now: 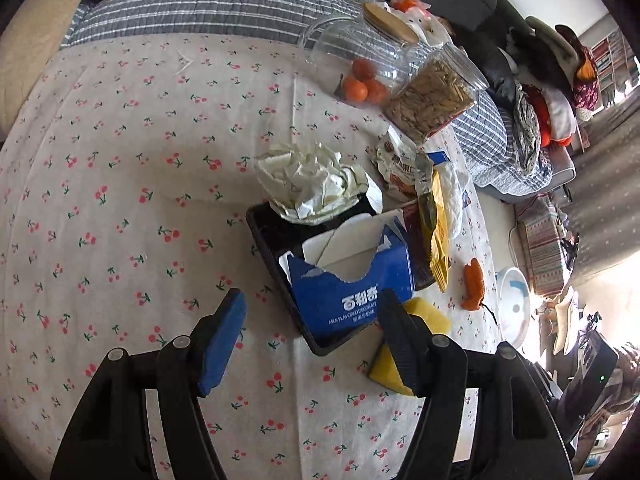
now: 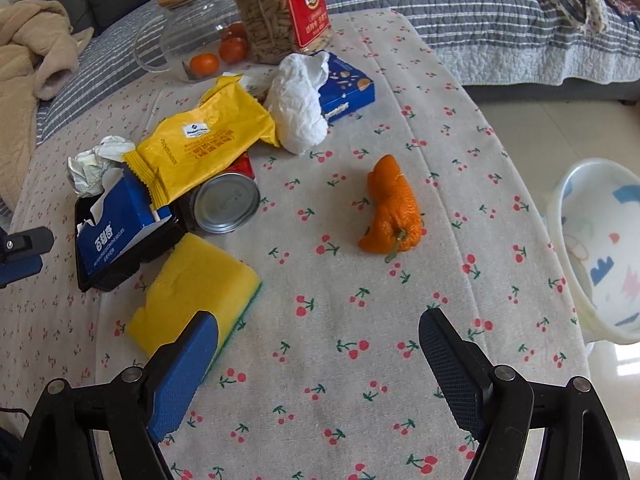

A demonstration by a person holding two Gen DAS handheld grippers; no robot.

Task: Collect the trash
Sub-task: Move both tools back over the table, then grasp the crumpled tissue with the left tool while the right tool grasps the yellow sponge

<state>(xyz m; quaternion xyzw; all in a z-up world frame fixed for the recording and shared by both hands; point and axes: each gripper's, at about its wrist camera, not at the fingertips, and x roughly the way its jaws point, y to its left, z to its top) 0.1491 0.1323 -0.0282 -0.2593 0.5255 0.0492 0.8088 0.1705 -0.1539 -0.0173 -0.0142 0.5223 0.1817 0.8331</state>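
Both our claws hang released: left gripper point(image 1: 312, 332) above the black tray point(image 1: 262, 236), right gripper point(image 2: 320, 354) over the tablecloth point(image 2: 340, 320) beside the yellow sponge point(image 2: 196, 280).

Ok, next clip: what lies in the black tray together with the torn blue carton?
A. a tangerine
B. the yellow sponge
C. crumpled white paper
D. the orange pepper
C: crumpled white paper sits at the far end of the black tray, behind the torn blue carton; both grippers hang open and empty.

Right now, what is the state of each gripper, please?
Left gripper: open, holding nothing, above the blue box.
Right gripper: open, holding nothing, over the tablecloth.
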